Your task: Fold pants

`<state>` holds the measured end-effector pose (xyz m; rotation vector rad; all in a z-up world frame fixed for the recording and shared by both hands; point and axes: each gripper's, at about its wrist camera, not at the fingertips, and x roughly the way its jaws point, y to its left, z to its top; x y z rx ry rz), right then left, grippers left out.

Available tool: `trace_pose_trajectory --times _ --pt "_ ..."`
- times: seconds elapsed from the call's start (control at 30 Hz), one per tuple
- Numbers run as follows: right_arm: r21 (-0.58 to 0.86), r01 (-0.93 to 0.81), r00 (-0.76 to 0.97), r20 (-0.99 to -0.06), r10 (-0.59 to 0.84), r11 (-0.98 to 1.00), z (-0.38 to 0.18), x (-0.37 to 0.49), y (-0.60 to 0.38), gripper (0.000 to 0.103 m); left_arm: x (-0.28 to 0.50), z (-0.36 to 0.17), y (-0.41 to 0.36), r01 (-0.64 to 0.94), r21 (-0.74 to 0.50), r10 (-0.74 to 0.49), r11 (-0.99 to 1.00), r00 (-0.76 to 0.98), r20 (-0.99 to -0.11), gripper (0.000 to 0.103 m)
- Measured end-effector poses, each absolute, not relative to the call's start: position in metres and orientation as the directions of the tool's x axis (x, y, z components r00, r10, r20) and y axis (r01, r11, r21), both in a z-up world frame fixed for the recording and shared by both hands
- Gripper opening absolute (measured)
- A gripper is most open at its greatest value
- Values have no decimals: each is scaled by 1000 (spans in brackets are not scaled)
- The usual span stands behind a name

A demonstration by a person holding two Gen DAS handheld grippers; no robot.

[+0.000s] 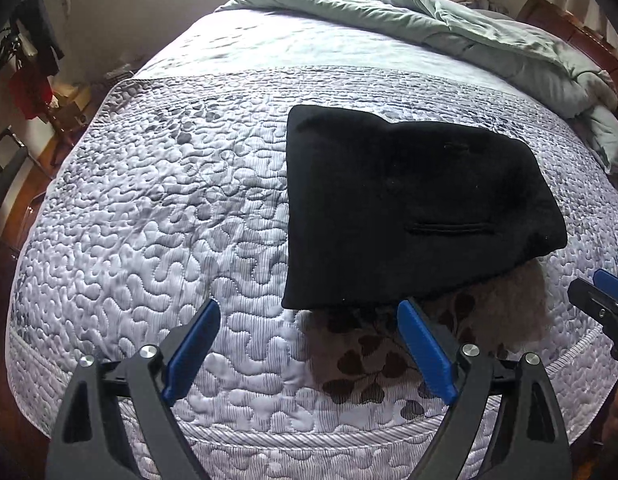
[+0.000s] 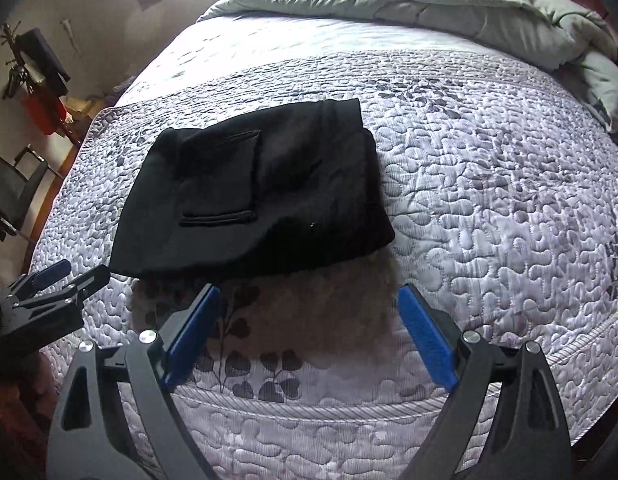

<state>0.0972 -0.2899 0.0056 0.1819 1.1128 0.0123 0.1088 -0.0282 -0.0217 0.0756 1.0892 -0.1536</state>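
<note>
My left hand-held gripper (image 1: 309, 312) and right hand-held gripper (image 2: 309, 298) both hang wide and empty over the bed's near edge. The folded black pants (image 1: 413, 208) lie just ahead on the quilted bedspread (image 1: 169, 200), between the two, long axis across me. Neither hand looks clearly nearer. The layers underneath are hidden.

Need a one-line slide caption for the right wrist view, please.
Black pants lie folded on the quilted bedspread; the right tongs hover open and empty in front of them.
</note>
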Motion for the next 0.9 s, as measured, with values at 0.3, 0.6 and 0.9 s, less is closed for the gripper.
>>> trace_pose_trajectory --times 0.3,0.6,0.9 --pt "153 69 459 -882 105 986 19 95 -288 90 101 -10 -25 151 -32 -100 988 471 -876 91" --pt "161 59 470 -875 115 985 26 96 -284 90 101 -2 -26 152 -32 -102 988 485 -869 91" --pt "158 64 457 -883 112 985 22 97 -284 90 100 2 -27 146 -27 -97 989 496 -863 91"
